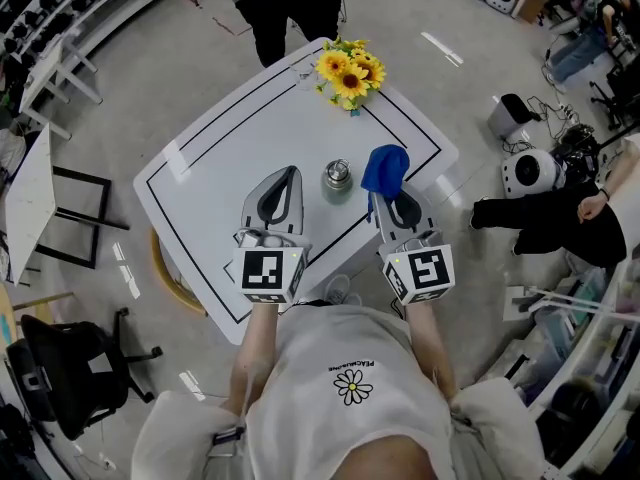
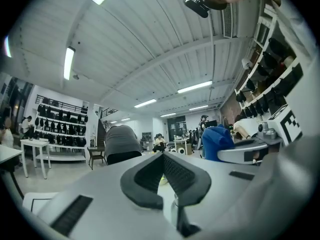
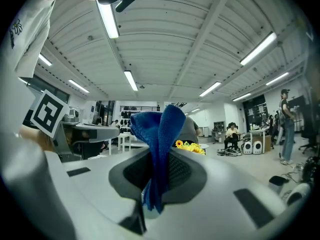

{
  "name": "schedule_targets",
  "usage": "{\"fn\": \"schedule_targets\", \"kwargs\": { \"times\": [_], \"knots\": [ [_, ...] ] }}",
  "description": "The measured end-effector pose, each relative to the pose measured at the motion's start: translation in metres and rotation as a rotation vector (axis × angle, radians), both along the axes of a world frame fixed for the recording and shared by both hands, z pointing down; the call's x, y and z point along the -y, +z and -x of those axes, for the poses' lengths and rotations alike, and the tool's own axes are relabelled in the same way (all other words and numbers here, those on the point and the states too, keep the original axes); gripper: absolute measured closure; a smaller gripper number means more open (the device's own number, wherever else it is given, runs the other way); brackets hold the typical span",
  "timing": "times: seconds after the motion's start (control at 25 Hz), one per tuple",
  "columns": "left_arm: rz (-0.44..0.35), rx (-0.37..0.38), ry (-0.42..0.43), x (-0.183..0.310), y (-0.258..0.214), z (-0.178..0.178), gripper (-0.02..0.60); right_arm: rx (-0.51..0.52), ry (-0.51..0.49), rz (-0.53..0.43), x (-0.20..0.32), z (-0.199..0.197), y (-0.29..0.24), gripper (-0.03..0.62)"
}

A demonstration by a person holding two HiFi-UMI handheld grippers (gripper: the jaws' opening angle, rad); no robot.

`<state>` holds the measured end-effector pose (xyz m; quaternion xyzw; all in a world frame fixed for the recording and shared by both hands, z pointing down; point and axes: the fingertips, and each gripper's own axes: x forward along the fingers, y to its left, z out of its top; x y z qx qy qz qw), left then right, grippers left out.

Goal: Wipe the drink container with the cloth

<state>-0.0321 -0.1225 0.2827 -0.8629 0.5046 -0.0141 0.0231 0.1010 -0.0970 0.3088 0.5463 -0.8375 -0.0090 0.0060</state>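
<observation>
A small metal drink container (image 1: 337, 178) with a lid stands upright on the white table (image 1: 230, 138), between my two grippers. My left gripper (image 1: 291, 170) is just left of it, shut with nothing between the fingers; in the left gripper view its jaws (image 2: 163, 165) meet with no gap. My right gripper (image 1: 392, 200) is just right of the container and shut on a blue cloth (image 1: 385, 167), which bunches above the jaws (image 3: 159, 159). The cloth (image 3: 157, 131) hangs free and touches nothing else. Neither gripper view shows the container.
A bunch of yellow sunflowers (image 1: 349, 71) sits at the table's far corner. A person in dark trousers (image 1: 290, 13) stands just beyond the table. A black chair (image 1: 60, 378) is at lower left; a white machine (image 1: 530, 173) and a seated person (image 1: 560, 223) are on the floor at right.
</observation>
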Motion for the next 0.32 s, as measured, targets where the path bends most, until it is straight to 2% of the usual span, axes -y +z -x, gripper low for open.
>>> {"fn": "schedule_targets", "kwargs": {
  "times": [0.32],
  "knots": [
    [0.01, 0.013, -0.002, 0.002, 0.0029, 0.0054, 0.584, 0.003, -0.001, 0.009, 0.0026, 0.0068, 0.0021, 0.551]
  ]
}}
